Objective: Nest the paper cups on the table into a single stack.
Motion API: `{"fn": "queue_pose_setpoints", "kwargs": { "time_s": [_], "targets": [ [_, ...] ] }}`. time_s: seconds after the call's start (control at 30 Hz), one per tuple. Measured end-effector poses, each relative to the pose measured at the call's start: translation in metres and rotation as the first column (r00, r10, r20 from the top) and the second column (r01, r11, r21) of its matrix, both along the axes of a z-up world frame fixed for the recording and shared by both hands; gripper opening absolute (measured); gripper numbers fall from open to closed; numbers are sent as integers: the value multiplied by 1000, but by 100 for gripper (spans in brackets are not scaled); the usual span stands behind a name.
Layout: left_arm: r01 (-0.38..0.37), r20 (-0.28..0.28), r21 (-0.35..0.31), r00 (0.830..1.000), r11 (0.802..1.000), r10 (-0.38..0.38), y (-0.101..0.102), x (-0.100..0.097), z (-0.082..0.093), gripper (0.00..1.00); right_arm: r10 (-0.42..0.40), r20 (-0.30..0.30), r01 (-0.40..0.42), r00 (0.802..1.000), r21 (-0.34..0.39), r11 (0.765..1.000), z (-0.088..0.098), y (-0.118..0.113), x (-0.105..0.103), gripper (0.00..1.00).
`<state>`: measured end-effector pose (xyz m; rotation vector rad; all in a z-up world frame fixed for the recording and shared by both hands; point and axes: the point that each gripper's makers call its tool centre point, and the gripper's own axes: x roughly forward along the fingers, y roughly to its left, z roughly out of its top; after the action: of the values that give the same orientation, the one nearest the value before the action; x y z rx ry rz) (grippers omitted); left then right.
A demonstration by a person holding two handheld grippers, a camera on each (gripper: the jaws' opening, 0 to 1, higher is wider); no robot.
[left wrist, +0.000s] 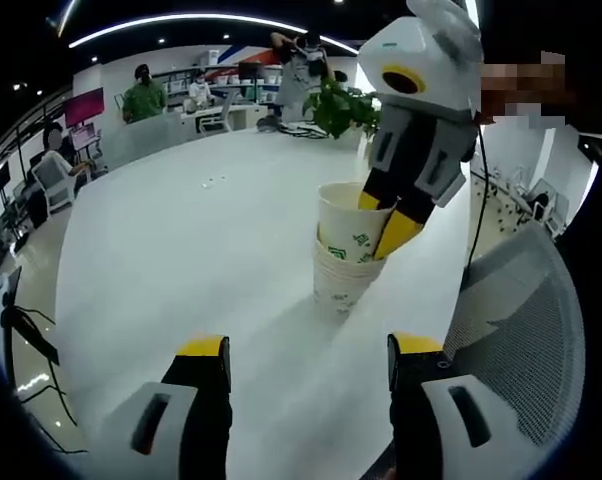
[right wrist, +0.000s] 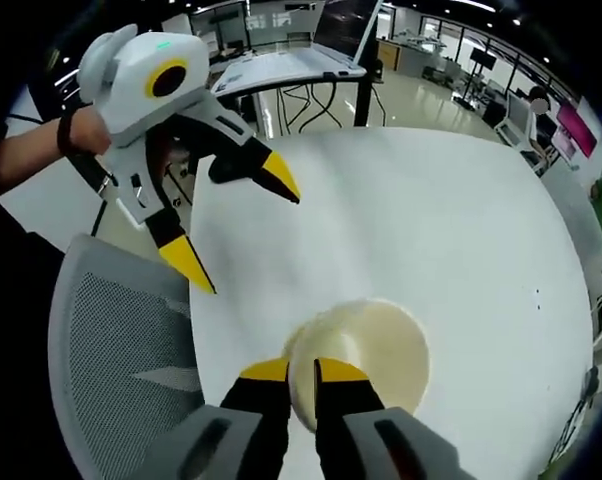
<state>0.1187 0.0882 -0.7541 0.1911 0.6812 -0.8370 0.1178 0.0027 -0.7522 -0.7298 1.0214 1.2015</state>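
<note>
Two nested cups (left wrist: pixel 346 262), base count unclear

The paper cups (left wrist: pixel 349 255) ahead of the left gripper (left wrist: pixel 306 352) looked matt cream. The table (right wrist: pixel 431 220) was smooth, slightly glossy white; beside it, a grey mesh chair (left wrist: pixel 521 340).

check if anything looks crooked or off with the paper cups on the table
The top white paper cup with green print sits tilted in the stacked cups, not fully seated. The right gripper pinches its rim. Nothing is spilled on the white table.
</note>
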Motion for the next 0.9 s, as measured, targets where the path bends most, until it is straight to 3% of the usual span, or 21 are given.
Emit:
{"fn": "queue_pose_setpoints", "kwargs": {
  "time_s": [0.57, 0.63, 0.9],
  "targets": [
    [10, 9, 1, 1000, 1000, -10, -1, 2, 1, 62, 0, 12, 0, 1000, 9, 1000, 13, -3, 9, 15],
    [13, 10, 4, 1000, 1000, -13, -2, 1, 2, 62, -4, 13, 4, 1000, 13, 1000, 20, -5, 0, 16],
    [22, 13, 7, 1000, 1000, -22, -3, -1, 3, 62, -25, 16, 25, 1000, 34, 999, 19, -5, 8, 17]
  ]
}}
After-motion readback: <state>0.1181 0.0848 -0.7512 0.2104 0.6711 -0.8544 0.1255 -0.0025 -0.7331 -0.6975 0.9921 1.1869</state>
